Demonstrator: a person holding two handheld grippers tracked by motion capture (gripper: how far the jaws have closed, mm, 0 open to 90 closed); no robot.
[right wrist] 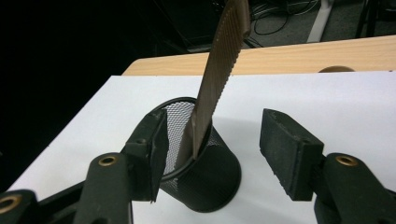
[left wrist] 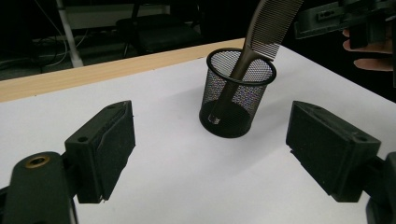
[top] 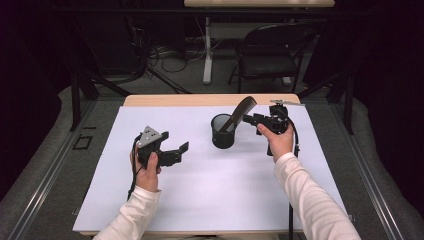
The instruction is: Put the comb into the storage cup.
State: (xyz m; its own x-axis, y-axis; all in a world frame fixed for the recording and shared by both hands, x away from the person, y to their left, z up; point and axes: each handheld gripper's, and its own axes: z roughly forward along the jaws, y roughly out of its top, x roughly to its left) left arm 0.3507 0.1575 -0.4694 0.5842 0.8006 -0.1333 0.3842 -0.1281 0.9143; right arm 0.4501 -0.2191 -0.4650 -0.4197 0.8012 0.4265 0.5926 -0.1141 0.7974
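Observation:
A black wire-mesh cup (top: 222, 132) (left wrist: 239, 91) (right wrist: 201, 168) stands upright near the middle of the white sheet. A dark brown comb (top: 240, 112) (left wrist: 261, 32) (right wrist: 219, 79) stands in it handle down, leaning toward the right rim. My right gripper (top: 248, 119) (right wrist: 212, 154) is open just right of the cup, its jaws on either side of the comb without touching it. My left gripper (top: 176, 151) (left wrist: 212, 156) hovers open to the left of the cup, nothing between its pads (left wrist: 114, 144).
The white sheet (top: 210, 200) covers a wooden table (top: 200, 100) whose far edge shows bare. A black chair (top: 272, 52) and a table leg (top: 207, 50) with cables stand on the floor beyond. Dark curtains flank both sides.

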